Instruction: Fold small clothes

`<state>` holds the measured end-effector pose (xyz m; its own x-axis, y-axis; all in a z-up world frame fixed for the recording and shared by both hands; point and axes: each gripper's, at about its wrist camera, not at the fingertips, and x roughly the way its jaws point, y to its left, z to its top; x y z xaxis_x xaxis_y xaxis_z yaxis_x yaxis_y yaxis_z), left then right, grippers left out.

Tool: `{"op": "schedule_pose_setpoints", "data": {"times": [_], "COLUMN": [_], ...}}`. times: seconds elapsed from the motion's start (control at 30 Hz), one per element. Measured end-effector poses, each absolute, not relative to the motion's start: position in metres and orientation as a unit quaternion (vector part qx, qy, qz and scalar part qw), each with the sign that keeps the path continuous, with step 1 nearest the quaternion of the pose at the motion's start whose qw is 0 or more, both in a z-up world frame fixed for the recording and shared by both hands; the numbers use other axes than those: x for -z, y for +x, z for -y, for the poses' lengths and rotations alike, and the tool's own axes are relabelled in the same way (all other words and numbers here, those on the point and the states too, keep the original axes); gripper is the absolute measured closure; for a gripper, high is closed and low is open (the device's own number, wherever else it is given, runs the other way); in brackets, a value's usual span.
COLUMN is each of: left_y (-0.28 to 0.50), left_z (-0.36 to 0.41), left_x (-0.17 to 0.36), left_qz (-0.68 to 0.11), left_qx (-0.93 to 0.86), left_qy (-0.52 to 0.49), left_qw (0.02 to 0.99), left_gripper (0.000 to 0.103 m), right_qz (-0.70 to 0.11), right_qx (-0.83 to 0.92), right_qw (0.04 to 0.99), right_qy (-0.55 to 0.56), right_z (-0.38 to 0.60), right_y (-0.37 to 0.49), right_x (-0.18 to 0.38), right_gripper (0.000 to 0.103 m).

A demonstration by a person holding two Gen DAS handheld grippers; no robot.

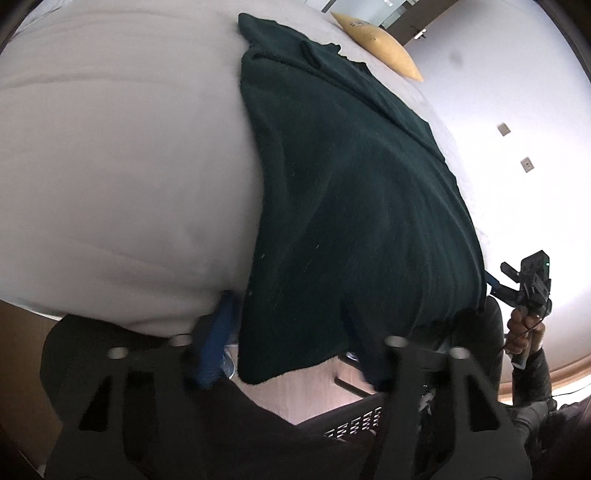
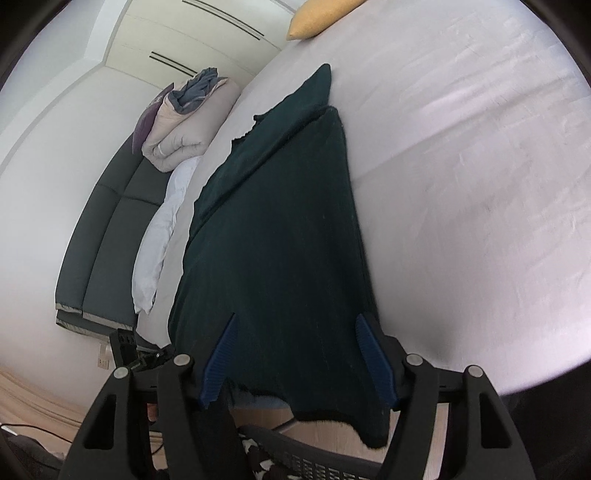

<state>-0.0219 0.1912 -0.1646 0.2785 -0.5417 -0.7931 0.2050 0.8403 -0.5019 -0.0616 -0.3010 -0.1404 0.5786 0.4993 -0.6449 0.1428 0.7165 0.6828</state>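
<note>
Bed (image 2: 461,166) w/ pale sheet; dark green cloth (image 2: 280,236) lies flat along it, near edge hanging off the bed's side; yellow pillow (image 2: 317,18) at far end; left tool (image 1: 284,332) & right tool (image 2: 295,362) both spread wide, cloth's edge between the fingers, not pinched.
</note>
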Motion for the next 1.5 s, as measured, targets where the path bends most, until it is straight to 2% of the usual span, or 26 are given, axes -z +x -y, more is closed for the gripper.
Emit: {"op": "schedule_pose_setpoints", "data": {"times": [0.07, 0.33, 0.43, 0.6, 0.83, 1.03, 1.1, 1.17, 1.2, 1.27, 1.5], "left_y": [-0.018, -0.014, -0.016, -0.016, -0.014, -0.015, -0.016, -0.017, -0.017, -0.018, -0.023], "left_z": [-0.192, -0.187, -0.194, -0.191, -0.179, -0.181, -0.182, -0.183, -0.183, -0.182, -0.186], "left_x": [0.168, 0.173, 0.174, 0.178, 0.182, 0.182, 0.182, 0.182, 0.182, 0.182, 0.174], "left_qz": [-0.554, -0.558, -0.557, -0.563, -0.566, -0.566, -0.567, -0.567, -0.568, -0.569, -0.557], "left_qx": [0.241, 0.254, 0.255, 0.256, 0.257, 0.258, 0.259, 0.259, 0.260, 0.263, 0.286], "left_qy": [-0.154, -0.158, -0.162, -0.157, -0.158, -0.160, -0.158, -0.156, -0.154, -0.150, -0.169], "left_qw": [0.782, 0.774, 0.774, 0.770, 0.767, 0.766, 0.766, 0.766, 0.765, 0.764, 0.761], "left_gripper": [0.066, 0.066, 0.071, 0.088, 0.093, 0.093, 0.093, 0.094, 0.095, 0.096, 0.097], "right_qz": [-0.449, -0.458, -0.466, -0.482, -0.501, -0.511, -0.508, -0.512, -0.514, -0.519, -0.508], "right_qx": [-0.110, -0.108, -0.105, -0.084, -0.074, -0.096, -0.100, -0.105, -0.105, -0.109, -0.143], "right_qw": [0.811, 0.807, 0.804, 0.803, 0.792, 0.778, 0.776, 0.774, 0.774, 0.774, 0.785], "right_qy": [0.358, 0.356, 0.353, 0.340, 0.341, 0.354, 0.359, 0.357, 0.354, 0.345, 0.325], "right_z": [0.301, 0.299, 0.299, 0.304, 0.308, 0.303, 0.304, 0.304, 0.303, 0.298, 0.285], "right_y": [-0.065, -0.074, -0.079, -0.088, -0.091, -0.085, -0.086, -0.086, -0.085, -0.084, -0.081], "right_x": [0.141, 0.141, 0.139, 0.138, 0.149, 0.163, 0.164, 0.164, 0.164, 0.163, 0.146], "right_gripper": [0.034, 0.035, 0.035, 0.035, 0.035, 0.036, 0.042, 0.062, 0.068, 0.091, 0.095]}}
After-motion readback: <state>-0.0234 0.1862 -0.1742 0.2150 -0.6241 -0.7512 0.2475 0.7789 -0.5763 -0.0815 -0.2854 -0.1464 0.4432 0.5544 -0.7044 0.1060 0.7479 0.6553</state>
